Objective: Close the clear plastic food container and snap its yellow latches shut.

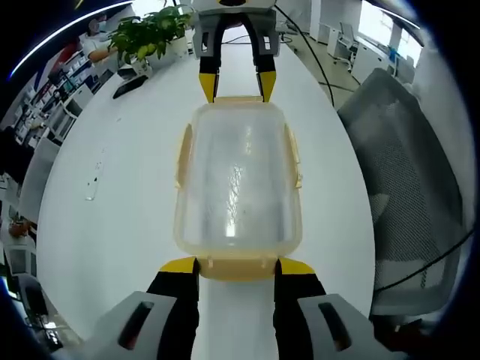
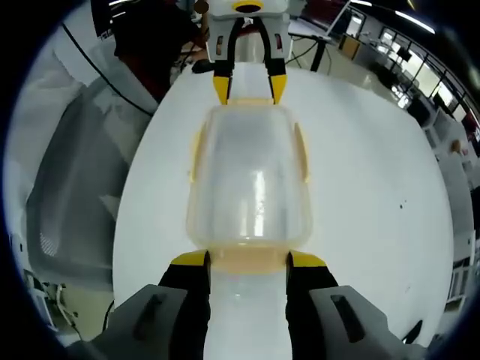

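The clear plastic food container (image 1: 238, 176) lies lengthwise on the white table (image 1: 120, 187) with its lid on. Yellow latches run along its long sides (image 1: 182, 154) and both ends. My left gripper (image 1: 238, 265) is open, its yellow tips on either side of the near end latch (image 1: 238, 268). My right gripper (image 1: 237, 84) is at the far end, its tips straddling the latch there. In the right gripper view the container (image 2: 249, 180) has the right gripper (image 2: 248, 259) open around its near end latch (image 2: 248, 260) and the left gripper (image 2: 249, 86) at the opposite end.
A grey mesh office chair (image 1: 401, 180) stands close to the table's right edge. A potted plant (image 1: 150, 34) and a dark flat object (image 1: 129, 86) sit at the table's far left. A person in dark clothes (image 2: 150, 45) is beyond the table, near another chair (image 2: 71, 187).
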